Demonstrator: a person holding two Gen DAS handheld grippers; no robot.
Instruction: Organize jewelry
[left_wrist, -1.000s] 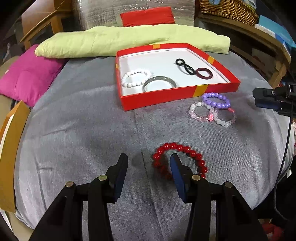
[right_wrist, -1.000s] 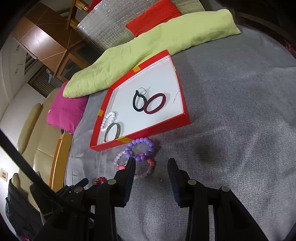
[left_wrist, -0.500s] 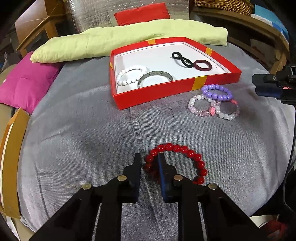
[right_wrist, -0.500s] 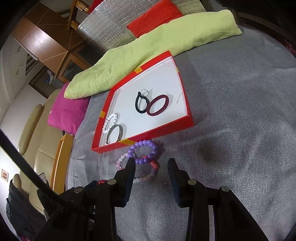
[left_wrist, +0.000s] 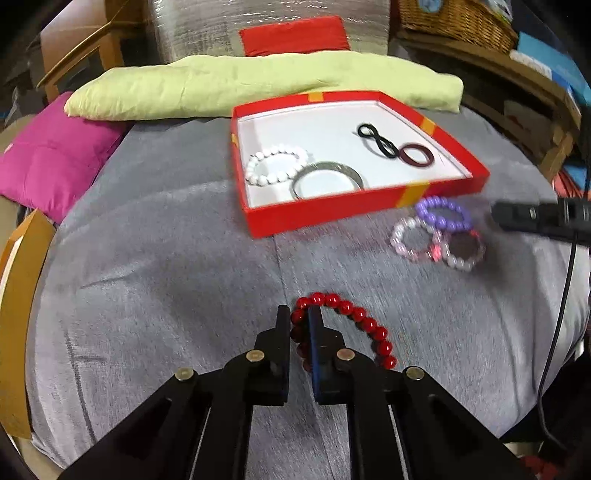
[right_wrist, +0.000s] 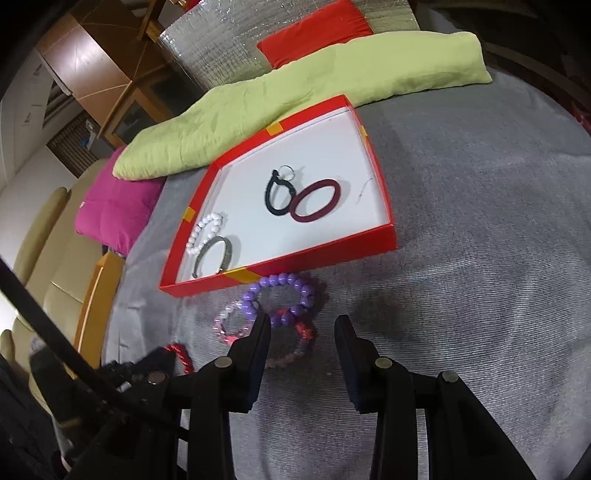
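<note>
We observe that the left gripper (left_wrist: 299, 321) has narrowed since the earlier frame: its fingers (left_wrist: 282, 332), then spread wide on either side of the red bead bracelet (left_wrist: 345, 328), now pinch its near-left beads. The bracelet lies on the grey cloth surface (left_wrist: 155, 280), well short of the red box (left_wrist: 332, 212).

We find four items in the box on its white floor. At left, a white bead bracelet (left_wrist: 275, 168) touches a silver bangle (left_wrist: 327, 179). At right, a black hair tie (left_wrist: 378, 142) touches a maroon hair tie (left_wrist: 417, 156).

Just outside the front wall of the box, a purple bead bracelet (right_wrist: 286, 299), a pale pink bead bracelet (right_wrist: 231, 323) and a third beaded bracelet (right_wrist: 295, 350) lie overlapping.

The right gripper (right_wrist: 303, 332) matches the earlier frame: partly open, holding nothing, above that cluster.
</note>
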